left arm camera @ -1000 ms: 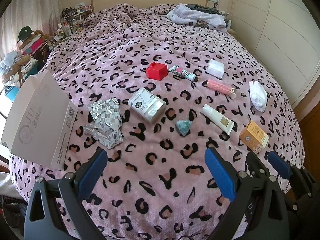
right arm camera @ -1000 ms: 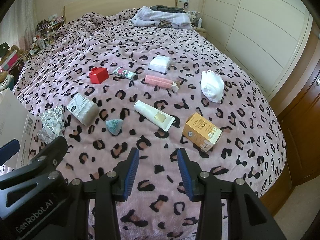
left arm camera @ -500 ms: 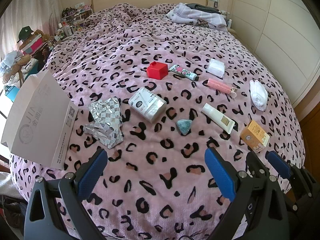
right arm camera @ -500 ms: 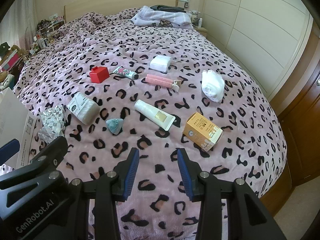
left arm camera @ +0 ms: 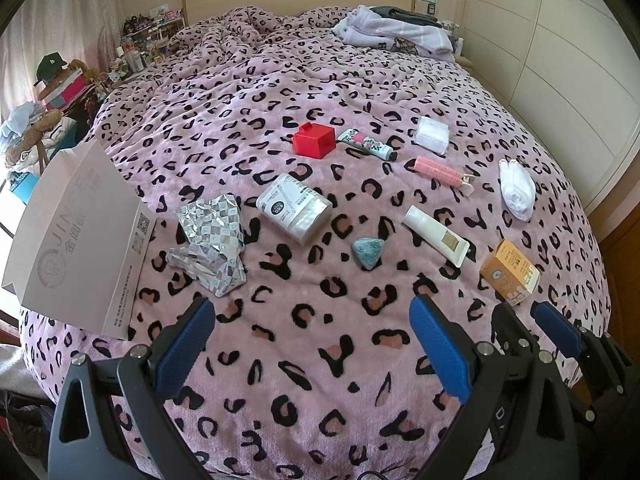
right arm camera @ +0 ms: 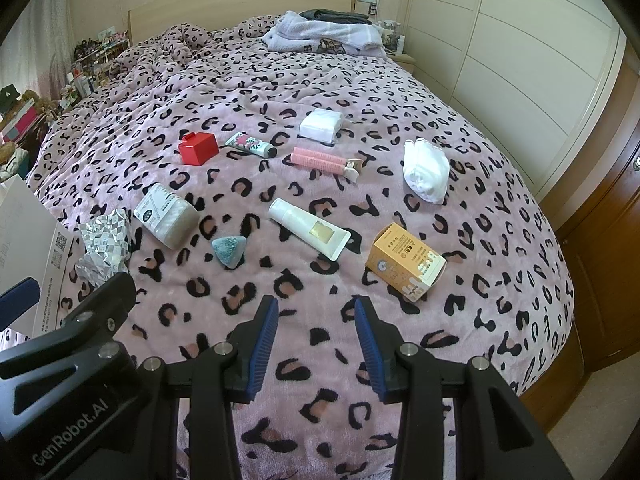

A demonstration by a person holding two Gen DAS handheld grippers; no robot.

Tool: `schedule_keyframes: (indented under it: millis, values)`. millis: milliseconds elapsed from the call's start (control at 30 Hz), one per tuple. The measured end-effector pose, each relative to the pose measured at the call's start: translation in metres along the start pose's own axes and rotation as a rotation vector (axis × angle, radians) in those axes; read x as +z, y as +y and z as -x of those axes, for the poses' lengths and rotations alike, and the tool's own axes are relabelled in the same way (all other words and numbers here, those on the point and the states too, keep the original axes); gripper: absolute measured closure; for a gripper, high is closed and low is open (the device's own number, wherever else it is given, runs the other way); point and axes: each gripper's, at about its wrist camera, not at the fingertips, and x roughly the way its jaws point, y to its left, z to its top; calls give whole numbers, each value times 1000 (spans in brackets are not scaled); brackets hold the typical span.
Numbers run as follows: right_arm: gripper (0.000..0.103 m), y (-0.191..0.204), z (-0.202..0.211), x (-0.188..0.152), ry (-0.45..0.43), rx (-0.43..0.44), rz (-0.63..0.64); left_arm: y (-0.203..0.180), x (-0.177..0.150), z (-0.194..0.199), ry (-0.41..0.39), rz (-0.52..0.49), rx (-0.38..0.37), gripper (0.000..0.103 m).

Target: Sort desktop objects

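**Q:** Pink leopard-print bedding (left arm camera: 320,92) is covering the whole bed; what is lying on it?

**R:** Small things are sitting scattered across the near half. At the far row, a red box (left arm camera: 313,139) is lying just beside a floral tube (left arm camera: 366,143), with a white packet (left arm camera: 432,135) and a pink roller (left arm camera: 437,169) further right. Nearer, a crumpled silver foil bag (left arm camera: 212,240) is resting near a clear cylindrical jar (left arm camera: 293,209) lying on its side. A small teal triangular sponge (left arm camera: 368,252) is sitting between the jar and a white cream tube (left arm camera: 436,235). An orange carton (right arm camera: 404,260) is lying toward the right edge, with rolled white socks (right arm camera: 425,170) behind it. A pale paper bag (left arm camera: 76,236) is standing at the left edge.

**Q:** How are the grippers posing?

**R:** Both are hovering above the bed's near edge, touching nothing. The left gripper (left arm camera: 312,344) is spreading its blue pads wide. The right gripper (right arm camera: 316,336) is keeping a narrower gap, pointing toward the carton and cream tube, gripping nothing.
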Motion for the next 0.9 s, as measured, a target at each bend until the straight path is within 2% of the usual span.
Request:
schedule_keyframes:
  millis: [267,467,600,700,800,900]
  values:
    - [62,0,-3,-3,4,21,5,1,-4,-1,-25,-10,3,4]
    - [62,-11,-30,-27,42,4,18,25,-27,-17,-41,28,2,4]
    - [63,-19,-48,-43,68,-8,26,41,-47,-42,1,28,23,4]
    - [63,-25,-61,-54,86,-16,32,50,-52,-57,48,30,-21,4]
    - [63,-25,-70,-54,79,-6,29,57,-50,-65,63,73,-39,4]
    - [63,-19,-75,-44,53,45,20,61,-39,-72,53,58,-33,4]
